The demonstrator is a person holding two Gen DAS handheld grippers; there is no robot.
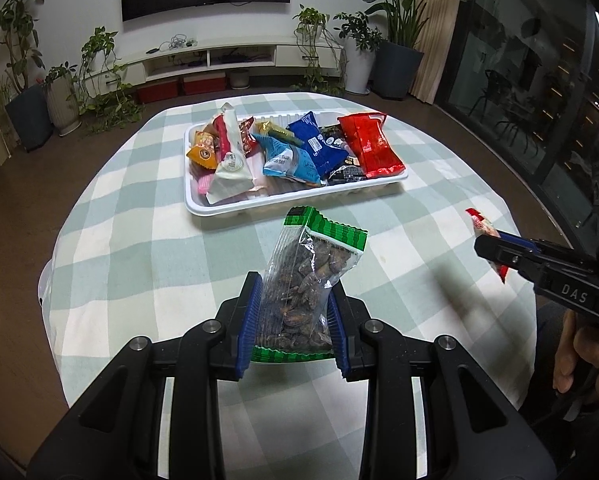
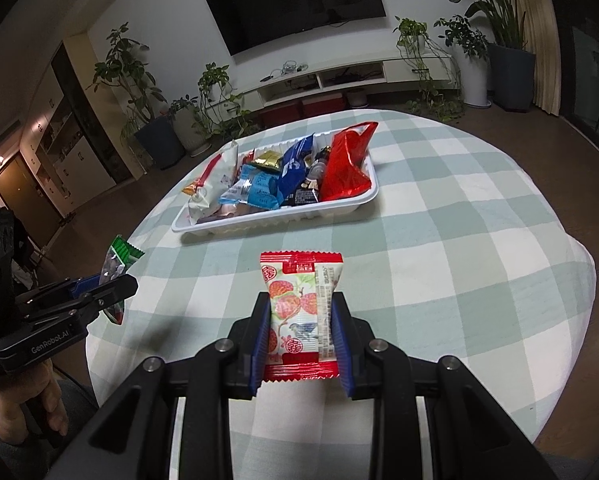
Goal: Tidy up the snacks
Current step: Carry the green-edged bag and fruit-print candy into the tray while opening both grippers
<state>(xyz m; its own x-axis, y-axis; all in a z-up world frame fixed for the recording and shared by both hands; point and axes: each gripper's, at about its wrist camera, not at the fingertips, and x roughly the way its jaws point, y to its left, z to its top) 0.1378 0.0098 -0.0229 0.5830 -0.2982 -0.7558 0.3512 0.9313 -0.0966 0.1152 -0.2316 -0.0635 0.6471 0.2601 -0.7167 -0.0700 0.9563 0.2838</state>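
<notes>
My left gripper [image 1: 295, 292] is shut on a clear green-edged packet of dark nuts [image 1: 311, 268], held above the checked tablecloth. My right gripper [image 2: 301, 304] is shut on a red and white lychee snack packet [image 2: 301, 300], also off the cloth. Each gripper shows in the other's view: the right gripper [image 1: 483, 246] with the lychee packet [image 1: 481, 224] at the right, the left gripper [image 2: 127, 282] with the nut packet [image 2: 117, 260] at the left. Beyond both sits a white tray [image 1: 299, 202] [image 2: 275, 222] filled with several wrapped snacks.
The round table wears a green and white checked cloth [image 1: 147, 248] [image 2: 459, 264]; its edges drop off left and right. A red bag [image 1: 369, 144] leans at the tray's right end. Potted plants, a TV and a low white cabinet stand behind.
</notes>
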